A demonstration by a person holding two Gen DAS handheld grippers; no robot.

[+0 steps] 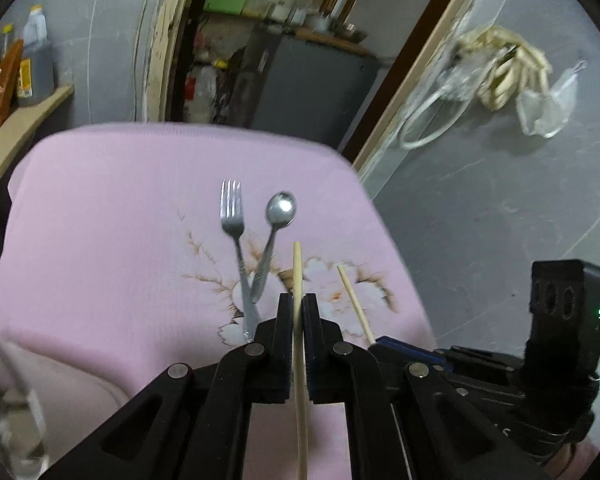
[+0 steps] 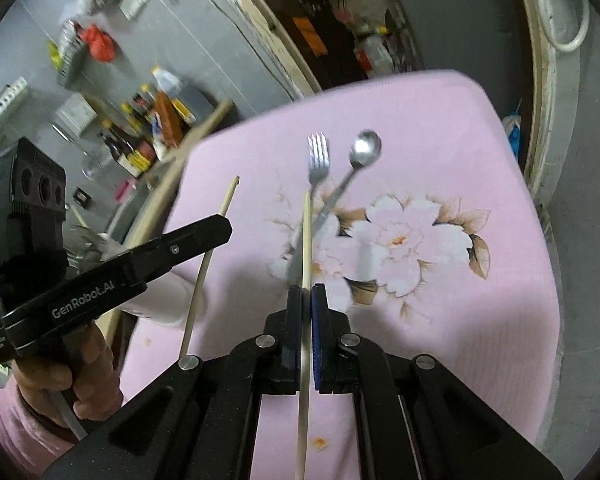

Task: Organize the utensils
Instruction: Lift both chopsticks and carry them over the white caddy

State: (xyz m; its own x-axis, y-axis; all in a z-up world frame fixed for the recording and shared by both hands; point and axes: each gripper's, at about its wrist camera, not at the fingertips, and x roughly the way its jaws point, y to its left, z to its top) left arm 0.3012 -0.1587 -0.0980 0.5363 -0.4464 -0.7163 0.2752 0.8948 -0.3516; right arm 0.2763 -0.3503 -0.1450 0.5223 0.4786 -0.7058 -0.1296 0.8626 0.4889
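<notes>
A metal fork (image 1: 233, 236) and a metal spoon (image 1: 278, 220) lie crossed at their handles on a pink flowered cloth (image 1: 112, 216). My left gripper (image 1: 298, 300) is shut on a wooden chopstick (image 1: 298, 264) held above the cloth. My right gripper (image 2: 307, 290) is shut on a second chopstick (image 2: 307, 240), also above the cloth. The fork (image 2: 318, 158) and spoon (image 2: 364, 152) show ahead in the right wrist view. The left gripper (image 2: 220, 226) with its chopstick (image 2: 229, 196) shows at the left of the right wrist view. The right gripper's chopstick (image 1: 354, 300) shows in the left wrist view.
A wooden shelf (image 1: 24, 120) with bottles (image 1: 36, 64) stands left of the cloth. A doorway with a dark cabinet (image 1: 312, 84) lies behind. Grey floor (image 1: 500, 200) with bags (image 1: 540, 108) is to the right. A clear glass (image 1: 12, 412) shows at lower left.
</notes>
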